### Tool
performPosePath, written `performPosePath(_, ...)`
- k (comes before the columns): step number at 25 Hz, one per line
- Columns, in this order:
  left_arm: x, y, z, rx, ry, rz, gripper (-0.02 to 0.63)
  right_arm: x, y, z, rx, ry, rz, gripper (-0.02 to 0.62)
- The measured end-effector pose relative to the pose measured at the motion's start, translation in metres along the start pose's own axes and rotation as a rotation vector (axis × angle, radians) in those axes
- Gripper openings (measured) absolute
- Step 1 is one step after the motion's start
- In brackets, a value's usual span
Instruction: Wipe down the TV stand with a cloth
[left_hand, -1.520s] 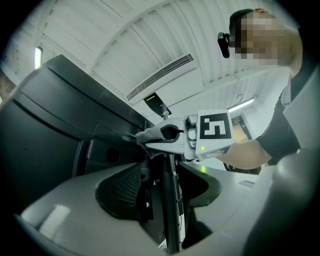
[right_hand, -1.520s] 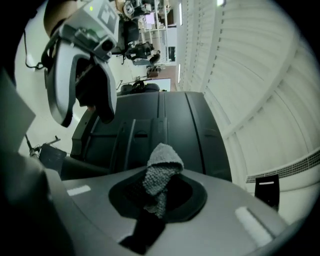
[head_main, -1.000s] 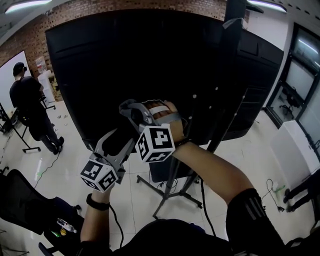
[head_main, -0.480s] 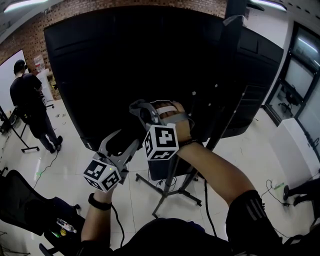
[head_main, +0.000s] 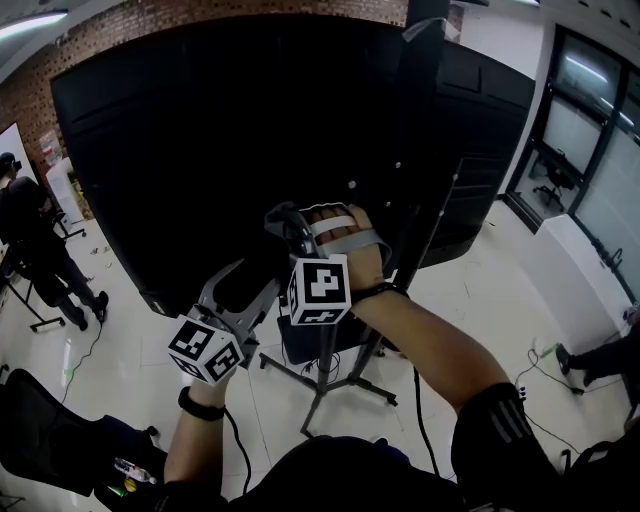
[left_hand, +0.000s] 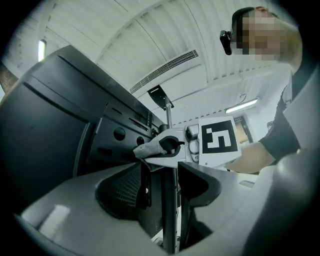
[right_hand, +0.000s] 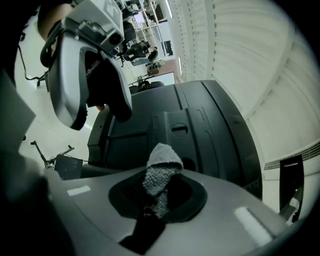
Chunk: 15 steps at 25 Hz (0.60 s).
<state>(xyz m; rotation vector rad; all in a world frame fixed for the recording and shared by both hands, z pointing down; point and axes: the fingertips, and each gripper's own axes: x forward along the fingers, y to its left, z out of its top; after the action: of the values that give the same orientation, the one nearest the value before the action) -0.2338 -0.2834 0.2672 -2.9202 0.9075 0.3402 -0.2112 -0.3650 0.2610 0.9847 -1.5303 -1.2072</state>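
The right gripper (right_hand: 159, 194) had its jaws clamped on a grey cloth (right_hand: 161, 172), whose bunched end stuck up past the tips in front of the black back of the TV (head_main: 230, 150). Whether cloth and panel touched could not be told. In the head view this gripper sat near the centre, with the right hand (head_main: 340, 240) strapped to it. The left gripper (left_hand: 162, 192) lay at 7 o'clock from it, its jaws only narrowly apart and pressing on nothing. The pole (left_hand: 170, 215) of the TV stand showed through their gap. The stand's legs (head_main: 335, 385) spread on the floor at 6 o'clock from the right hand. A person (head_main: 30, 230) stood at the 9 o'clock edge.
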Motion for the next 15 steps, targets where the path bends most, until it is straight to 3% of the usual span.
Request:
performPosePath(3, 0.006, -0.003, -0.003, -0.006, -0.008, -0.020, 0.253, -0.007, -0.001, -0.001, 0.010, -0.014, -0.005, 0.048)
performPosePath(8, 0.011, -0.011, 0.005, -0.007, -0.010, -0.033, 0.253, -0.039, -0.018, 0.005, 0.145, -0.131, -0.022, 0.048)
performPosePath(15, 0.013, -0.019, 0.013, 0.002, -0.026, -0.047, 0.253, -0.095, -0.065, -0.018, 0.155, -0.186, -0.156, 0.049)
